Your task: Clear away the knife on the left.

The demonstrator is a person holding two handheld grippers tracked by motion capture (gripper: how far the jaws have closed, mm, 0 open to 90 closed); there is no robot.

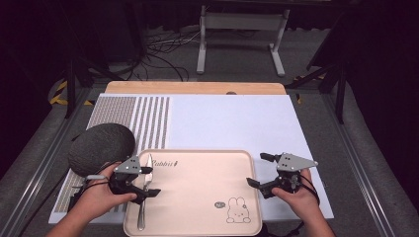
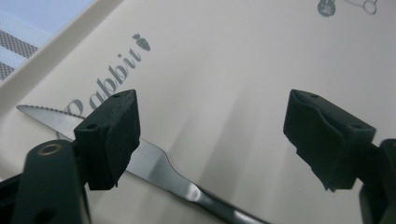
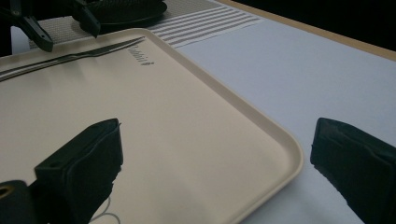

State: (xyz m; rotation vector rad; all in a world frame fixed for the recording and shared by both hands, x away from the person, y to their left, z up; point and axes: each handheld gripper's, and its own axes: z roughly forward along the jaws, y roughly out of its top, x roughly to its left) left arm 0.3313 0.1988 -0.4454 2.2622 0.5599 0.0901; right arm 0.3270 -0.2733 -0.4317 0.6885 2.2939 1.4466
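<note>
A beige tray [image 1: 207, 192] printed with "Rabbit" and a small bunny lies at the near edge of the white mat. A steel knife [image 1: 144, 197] rests flat along the tray's left side, its serrated blade pointing away from me. My left gripper [image 1: 151, 180] hovers just over the knife, open. In the left gripper view the knife [image 2: 154, 161] runs under the left jaw, and neither pad touches it. My right gripper [image 1: 257, 169] stands open at the tray's right rim, one jaw over the tray [image 3: 187, 140] and one over the mat, with nothing between them.
A dark grey domed object [image 1: 101, 147] sits on the striped placemat [image 1: 148, 118] at the left, close behind my left hand. The white mat [image 1: 232, 123] stretches beyond the tray to the wooden table edge [image 1: 197, 88]. Cables and a white stand lie on the floor beyond.
</note>
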